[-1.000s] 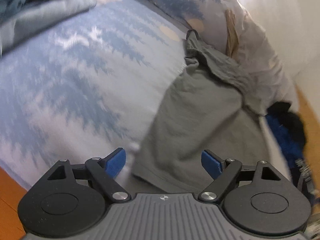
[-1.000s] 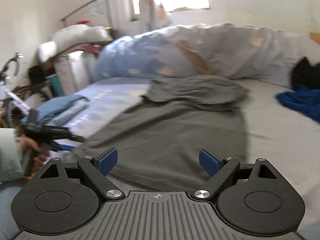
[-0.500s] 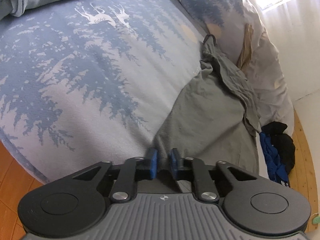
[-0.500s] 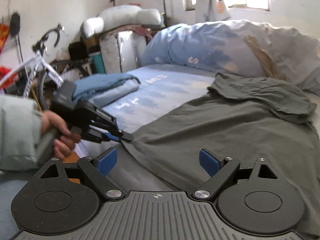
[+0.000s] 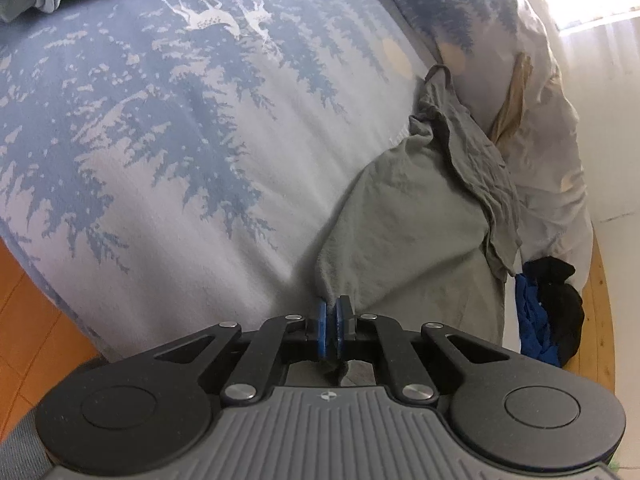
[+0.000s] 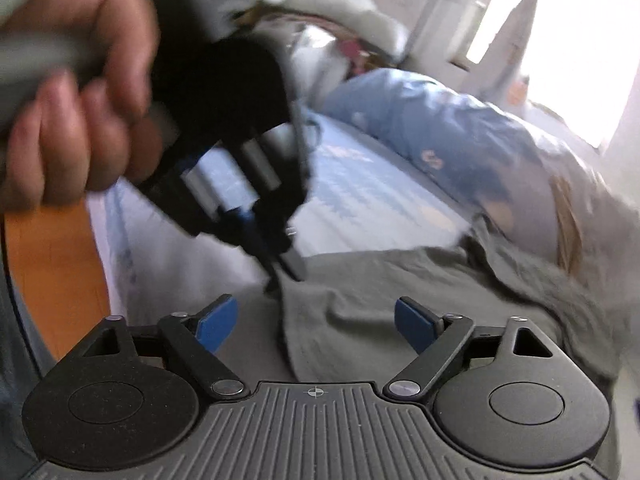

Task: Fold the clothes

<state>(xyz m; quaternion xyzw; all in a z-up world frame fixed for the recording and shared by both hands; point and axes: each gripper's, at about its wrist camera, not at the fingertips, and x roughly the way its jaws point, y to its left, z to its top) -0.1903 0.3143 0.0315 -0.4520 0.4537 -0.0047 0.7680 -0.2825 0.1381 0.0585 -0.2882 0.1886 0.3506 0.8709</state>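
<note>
Grey shirt (image 5: 404,236) spread on bed (image 5: 180,152), far end bunched against duvet (image 5: 536,120)
Left gripper (image 5: 333,322) clamped on shirt's near corner
Right gripper (image 6: 314,322) wide open, empty, over shirt's near hem
Risk: thin corner slips from pads when lifted; bunched far end drags, fold goes crooked

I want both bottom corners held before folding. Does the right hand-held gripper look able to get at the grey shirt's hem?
Probably yes: the right hand-held gripper is open, with the grey shirt hem lying uncovered between its fingers.
</note>
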